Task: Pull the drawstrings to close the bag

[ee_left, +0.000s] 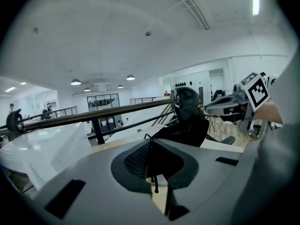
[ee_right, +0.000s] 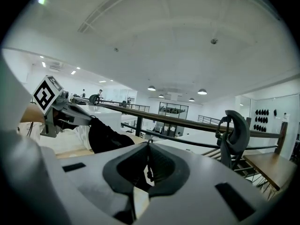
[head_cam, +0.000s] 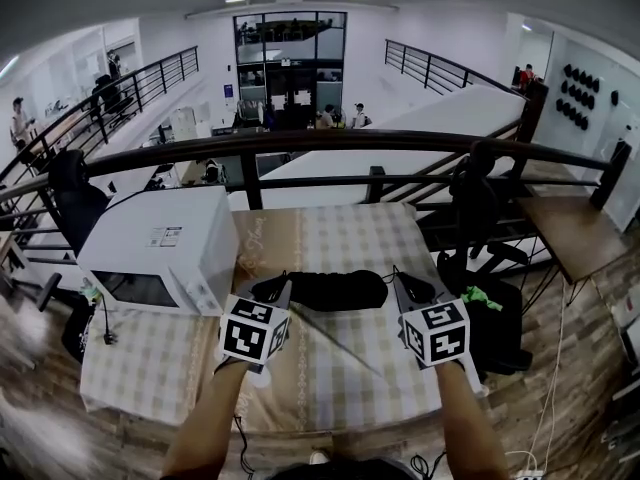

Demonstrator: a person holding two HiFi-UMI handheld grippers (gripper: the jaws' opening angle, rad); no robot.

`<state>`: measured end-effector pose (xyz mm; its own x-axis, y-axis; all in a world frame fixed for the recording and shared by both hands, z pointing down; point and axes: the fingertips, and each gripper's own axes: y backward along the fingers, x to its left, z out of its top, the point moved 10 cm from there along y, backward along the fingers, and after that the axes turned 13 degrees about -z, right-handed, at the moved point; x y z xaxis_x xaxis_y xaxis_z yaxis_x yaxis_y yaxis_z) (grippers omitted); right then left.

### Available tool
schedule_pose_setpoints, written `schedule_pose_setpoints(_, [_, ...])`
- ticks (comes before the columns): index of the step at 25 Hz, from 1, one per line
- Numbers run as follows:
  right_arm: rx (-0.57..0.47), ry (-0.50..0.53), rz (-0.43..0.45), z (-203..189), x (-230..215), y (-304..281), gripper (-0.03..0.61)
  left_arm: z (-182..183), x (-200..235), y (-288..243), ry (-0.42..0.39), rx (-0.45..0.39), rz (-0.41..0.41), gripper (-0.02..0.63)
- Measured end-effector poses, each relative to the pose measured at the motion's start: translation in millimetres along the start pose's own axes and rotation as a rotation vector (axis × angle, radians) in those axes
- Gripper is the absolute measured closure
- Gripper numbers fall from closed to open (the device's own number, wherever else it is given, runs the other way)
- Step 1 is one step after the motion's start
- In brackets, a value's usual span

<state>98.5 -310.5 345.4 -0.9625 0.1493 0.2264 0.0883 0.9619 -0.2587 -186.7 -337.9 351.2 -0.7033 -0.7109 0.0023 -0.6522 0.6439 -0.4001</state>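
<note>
Black bag (head_cam: 330,290), left gripper (head_cam: 284,288) jaws pinching left drawstring (ee_left: 155,186), right gripper (head_cam: 399,281) jaws pinching right drawstring (ee_right: 149,173)

Black soft fabric drawstring bag (head_cam: 335,290): bunched into a long, low roll with a creased, matte surface. Its long axis runs left-right over the checked bench cloth (head_cam: 330,233), near the middle of the bench. Whether its underside touches the cloth: cannot tell. Mouth state: cannot tell.

Thin black drawstring cords, one leaving each end of the bag:
- Left cord (ee_left: 151,170): pinched between the closed jaws of the left gripper (head_cam: 284,288). A small loop stands above the pads and a short tail hangs below.
- Right cord (ee_right: 149,165): pinched the same way between the closed jaws of the right gripper (head_cam: 401,282).

In the right gripper view the bag (ee_right: 105,137) appears as a dark bulge beside the opposite gripper.
</note>
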Motion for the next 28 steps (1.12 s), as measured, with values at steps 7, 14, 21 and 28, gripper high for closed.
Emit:
schedule_pose_setpoints(7, [-0.075,-0.029,0.004,17.2,-11.5,-4.8,0.554,17.7,1.6,-2.2,0.009,-0.041,0.034,0.581])
schedule_pose_setpoints(14, [-0.143,-0.039,0.040,31.7,-37.4,-13.8,0.554,41.6,-7.0,-11.2,0.000,-0.059,0.096,0.581])
schedule_pose_setpoints(21, [-0.212,-0.056,0.071,48.7,-66.3,-19.8,0.555,67.8,-23.3,-15.3,0.012,-0.110,0.156,0.581])
schedule_pose_setpoints(28, [-0.280,-0.087,0.084,62.0,-83.7,-21.8,0.554,89.4,-38.7,-14.9,0.049,-0.208,0.248,0.581])
